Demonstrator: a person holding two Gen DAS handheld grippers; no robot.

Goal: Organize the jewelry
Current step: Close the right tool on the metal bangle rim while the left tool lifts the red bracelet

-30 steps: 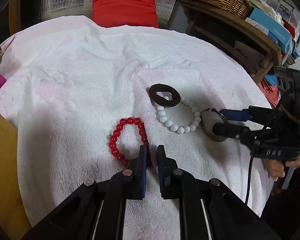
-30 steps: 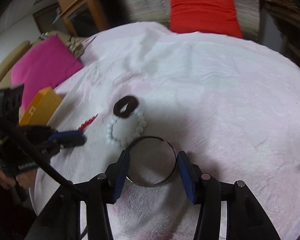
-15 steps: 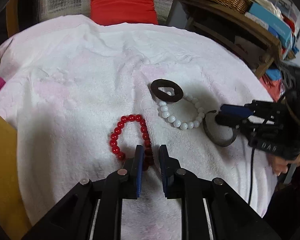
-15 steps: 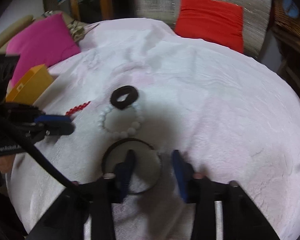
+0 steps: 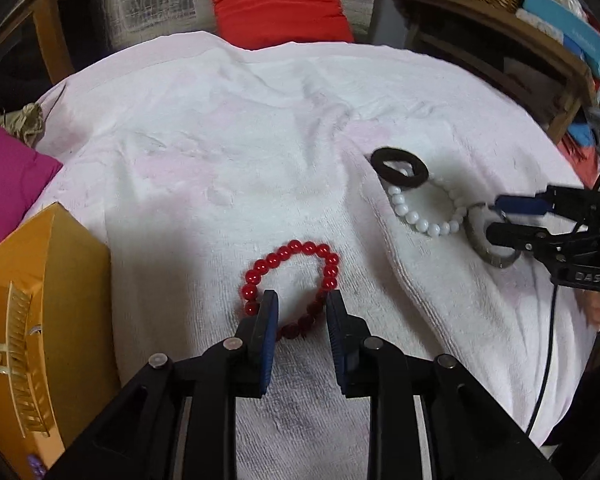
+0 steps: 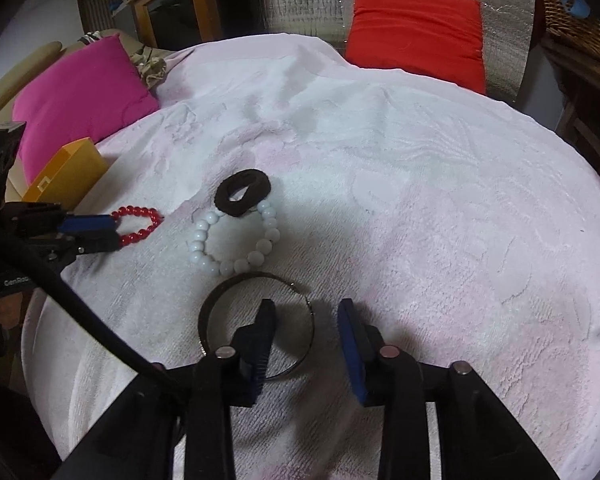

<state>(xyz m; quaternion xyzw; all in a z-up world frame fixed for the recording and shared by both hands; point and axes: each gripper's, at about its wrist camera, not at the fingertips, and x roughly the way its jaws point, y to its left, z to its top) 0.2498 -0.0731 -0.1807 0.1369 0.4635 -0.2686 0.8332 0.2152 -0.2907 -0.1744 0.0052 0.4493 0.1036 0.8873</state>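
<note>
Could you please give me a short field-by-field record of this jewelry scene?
surface: white towel
red bead bracelet: near side between the left gripper jaws, which have just been opening
metal bangle: one side between the right gripper jaws, just opening, not clamped
white bead bracelet: lying flat, beside the bangle
black hair tie: overlapping the white bracelet
yellow box: at the towel's edge

On the white towel [image 6: 420,208] lie four pieces: one red bead bracelet [image 5: 292,276], one white bead bracelet [image 6: 236,240], one metal bangle [image 6: 236,296], one black hair tie [image 6: 242,192]. Two cushions stand far back: one red [image 6: 416,28], one pink [image 6: 80,96]. One yellow box [image 5: 40,320] sits left.
</note>
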